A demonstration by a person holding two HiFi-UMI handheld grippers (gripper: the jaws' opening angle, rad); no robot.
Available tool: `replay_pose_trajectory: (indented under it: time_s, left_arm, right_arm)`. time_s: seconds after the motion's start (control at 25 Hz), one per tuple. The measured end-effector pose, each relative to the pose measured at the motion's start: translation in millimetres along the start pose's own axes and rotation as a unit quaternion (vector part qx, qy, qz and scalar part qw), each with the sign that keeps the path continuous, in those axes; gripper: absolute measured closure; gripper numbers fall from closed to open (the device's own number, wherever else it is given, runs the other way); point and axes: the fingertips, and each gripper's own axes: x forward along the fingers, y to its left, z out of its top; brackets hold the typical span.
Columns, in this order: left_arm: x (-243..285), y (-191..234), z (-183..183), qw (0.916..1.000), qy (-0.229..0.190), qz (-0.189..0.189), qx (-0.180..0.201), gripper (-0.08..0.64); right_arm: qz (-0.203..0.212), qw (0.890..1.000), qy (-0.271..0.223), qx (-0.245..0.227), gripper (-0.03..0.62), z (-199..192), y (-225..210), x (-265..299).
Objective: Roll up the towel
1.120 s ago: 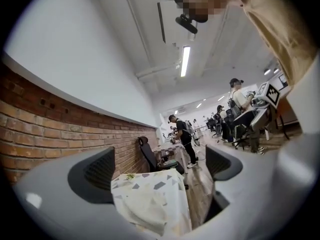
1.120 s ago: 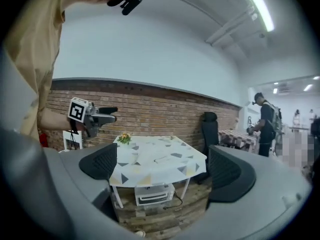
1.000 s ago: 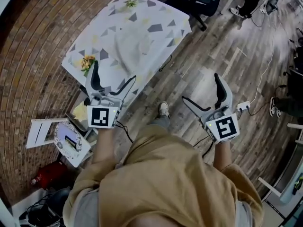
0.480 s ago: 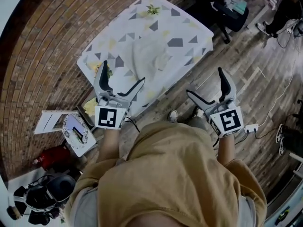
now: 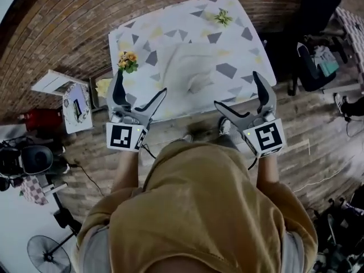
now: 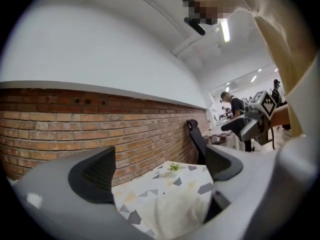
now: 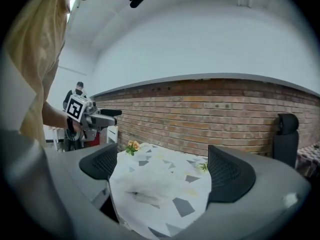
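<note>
Standing at the near edge of the desk [image 5: 142, 33], the person has yet to begin. The white towel [image 5: 190, 67] lies rumpled and unrolled at its middle. Left gripper [image 5: 139, 89] and right gripper [image 5: 239, 92] hang short of it — jaws apart, nothing held.

Spread left tool [image 6: 159, 173], towel [image 6: 177, 211] beyond

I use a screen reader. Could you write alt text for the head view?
From above, a person holds the left gripper and right gripper, jaws apart and empty, before a patterned table where a crumpled white towel lies unrolled.
</note>
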Motion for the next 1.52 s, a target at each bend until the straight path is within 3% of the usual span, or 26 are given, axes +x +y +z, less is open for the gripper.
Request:
replay_pose_trajectory:
  time_s: [0.12, 0.28, 0.4, 0.52, 0.64, 0.84, 1.0, 1.12, 1.28, 1.4, 1.52]
  left_arm:
    - [10.8, -21.9, 14.1, 0.9992, -0.008, 0.036, 0.012, -0.032]
    - [0.2, -30.4, 15.0, 0.9946, 0.019, 0.101, 0.012, -0.031]
    - [-29.9, -31.5, 7.0, 0.9846, 0.058, 0.165, 0.0, -0.031]
    - [-60.5, -32.6, 0.2, 0.9723, 0.077, 0.221, -0.005, -0.031]
    - [-82.8, -40.8, -4.4, 0.9647, 0.101, 0.243, 0.007, -0.031]
    - [-119.5, -43.0, -15.8, 0.9562, 0.123, 0.265, 0.006, -0.031]
    - [-135.0, -50.8, -40.1, 0.9553, 0.147, 0.256, -0.011, -0.028]
    - [-128.9, -55.6, -62.6, 0.9596, 0.161, 0.229, -0.026, -0.008]
    - [-100.3, -67.8, -95.4, 0.9672, 0.169, 0.181, -0.057, 0.056]
    - [-68.7, -80.4, -122.2, 0.9779, 0.161, 0.124, -0.05, 0.101]
    - [-40.9, -96.9, -155.3, 0.9811, 0.171, 0.075, -0.053, 0.167]
  right_arm:
    - [0.055, 0.998, 0.024, -0.03, 0.052, -10.7, -27.3, 0.1]
    - [0.111, 0.993, 0.027, -0.034, 0.052, -34.5, -46.1, 13.0]
    - [0.171, 0.984, 0.037, -0.039, 0.052, -53.4, -33.7, 29.6]
    - [0.239, 0.968, 0.045, -0.064, 0.054, -58.7, -9.8, 43.8]
    - [0.277, 0.955, 0.05, -0.092, 0.055, -62.9, 4.8, 57.1]
    - [0.296, 0.949, 0.074, -0.083, 0.058, -80.3, 24.0, 70.2]
    - [0.301, 0.944, 0.099, -0.088, 0.065, -103.2, 38.8, 80.3]
    - [0.303, 0.939, 0.13, -0.103, 0.141, -125.8, 47.0, 87.3]
    - [0.324, 0.917, 0.194, -0.129, 0.17, -175.6, 62.5, 96.4]
    - [0.35, 0.898, 0.236, -0.126, 0.201, -208.5, 79.3, 102.0]
    - [0.356, 0.889, 0.258, -0.127, 0.232, -231.9, 89.8, 114.1]
